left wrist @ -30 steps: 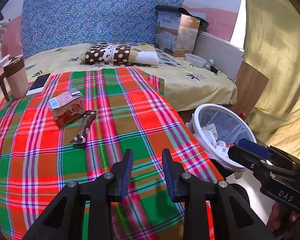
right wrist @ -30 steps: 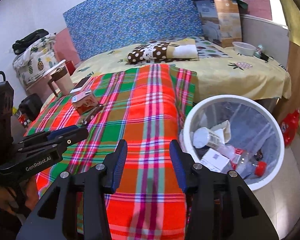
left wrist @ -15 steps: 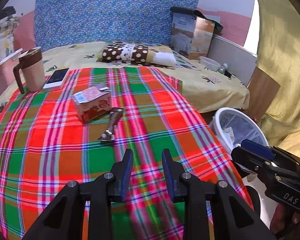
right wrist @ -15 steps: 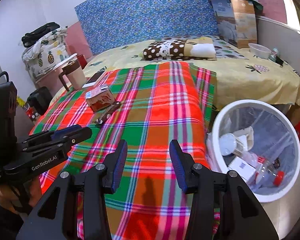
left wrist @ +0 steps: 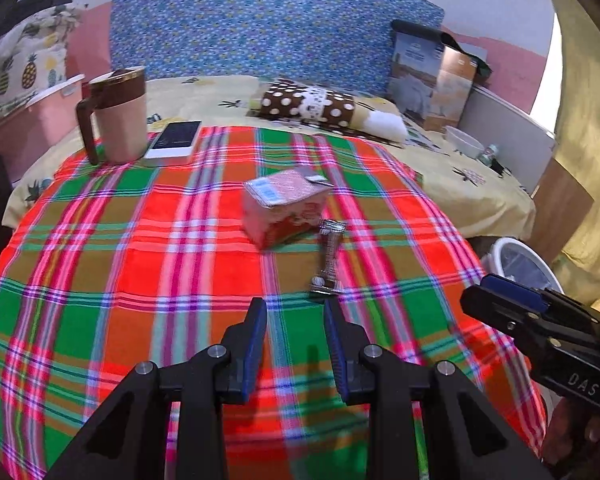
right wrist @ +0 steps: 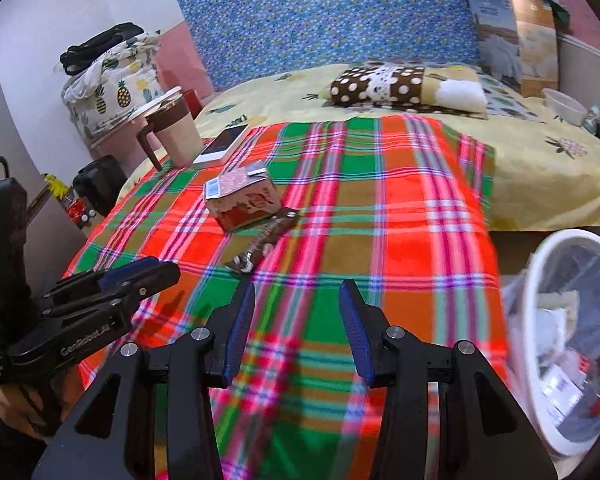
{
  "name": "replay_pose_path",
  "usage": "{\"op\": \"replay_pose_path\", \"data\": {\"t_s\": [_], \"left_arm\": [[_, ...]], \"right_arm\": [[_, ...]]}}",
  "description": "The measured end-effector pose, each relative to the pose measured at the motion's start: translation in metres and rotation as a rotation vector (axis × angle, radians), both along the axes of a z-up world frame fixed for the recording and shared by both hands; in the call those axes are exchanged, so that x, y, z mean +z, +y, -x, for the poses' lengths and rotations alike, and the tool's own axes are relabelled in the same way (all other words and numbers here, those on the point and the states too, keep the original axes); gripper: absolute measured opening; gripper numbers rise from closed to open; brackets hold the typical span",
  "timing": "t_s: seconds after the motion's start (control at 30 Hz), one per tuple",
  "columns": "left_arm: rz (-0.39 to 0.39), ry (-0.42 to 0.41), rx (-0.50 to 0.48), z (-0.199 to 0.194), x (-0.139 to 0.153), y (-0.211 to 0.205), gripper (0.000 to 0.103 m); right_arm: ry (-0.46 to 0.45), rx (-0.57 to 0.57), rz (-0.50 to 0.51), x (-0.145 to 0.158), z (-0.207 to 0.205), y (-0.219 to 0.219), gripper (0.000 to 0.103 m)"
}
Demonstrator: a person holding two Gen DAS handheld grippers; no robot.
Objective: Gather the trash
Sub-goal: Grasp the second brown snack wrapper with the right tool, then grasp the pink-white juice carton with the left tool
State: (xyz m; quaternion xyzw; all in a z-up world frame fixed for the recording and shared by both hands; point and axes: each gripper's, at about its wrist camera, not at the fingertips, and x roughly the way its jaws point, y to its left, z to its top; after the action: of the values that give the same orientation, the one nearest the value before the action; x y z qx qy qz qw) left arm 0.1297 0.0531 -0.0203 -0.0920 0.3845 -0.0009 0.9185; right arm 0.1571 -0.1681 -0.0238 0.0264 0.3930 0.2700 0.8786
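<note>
Both grippers had swung away from the trash bin (right wrist: 548, 264) toward the bed's middle. The left gripper (left wrist: 295, 312) and right gripper (right wrist: 297, 294), both open and empty, now faced the carton (left wrist: 284, 208) and wrapper (left wrist: 327, 258), probably next to collect.

Both wrist views face the plaid blanket (left wrist: 140, 260) closely, side by side.

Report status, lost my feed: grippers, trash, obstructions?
Left gripper and right gripper open, empty. Pink carton and brown snack wrapper on plaid blanket. Path unobstructed.
</note>
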Motion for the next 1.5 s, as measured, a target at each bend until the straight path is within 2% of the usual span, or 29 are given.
{"op": "replay_pose_path", "data": {"t_s": [0.37,0.5,0.6,0.63,0.73,0.87,0.93,1.23,1.5], "left_arm": [[0.004,-0.014,0.005,-0.019,0.005,0.039,0.029],[0.009,-0.031,-0.023,-0.031,0.009,0.050,0.042],[-0.003,-0.046,-0.055,-0.044,0.012,0.053,0.048],[-0.007,-0.045,-0.072,-0.049,0.012,0.053,0.051],[-0.015,-0.043,-0.117,-0.063,0.011,0.048,0.052],[-0.036,-0.041,-0.166,-0.077,0.009,0.040,0.054],[-0.046,-0.040,-0.178,-0.082,0.009,0.038,0.059],[-0.108,-0.039,-0.246,-0.102,0.004,0.031,0.061],[-0.158,-0.012,-0.365,-0.117,-0.006,0.019,0.061]], "right_arm": [[0.072,0.017,0.003,-0.020,-0.031,0.047,0.046],[0.108,0.004,0.031,-0.032,-0.041,0.056,0.045],[0.094,-0.013,0.062,-0.029,-0.040,0.054,0.031],[0.095,-0.018,0.065,-0.029,-0.040,0.052,0.022],[0.105,-0.029,0.060,-0.028,-0.041,0.044,0.017],[0.109,-0.036,0.057,-0.025,-0.036,0.030,0.016],[0.108,-0.037,0.058,-0.025,-0.035,0.028,0.016],[0.112,-0.063,0.043,-0.025,-0.035,0.013,0.016],[0.113,-0.085,0.036,-0.026,-0.035,0.002,0.016]]}}
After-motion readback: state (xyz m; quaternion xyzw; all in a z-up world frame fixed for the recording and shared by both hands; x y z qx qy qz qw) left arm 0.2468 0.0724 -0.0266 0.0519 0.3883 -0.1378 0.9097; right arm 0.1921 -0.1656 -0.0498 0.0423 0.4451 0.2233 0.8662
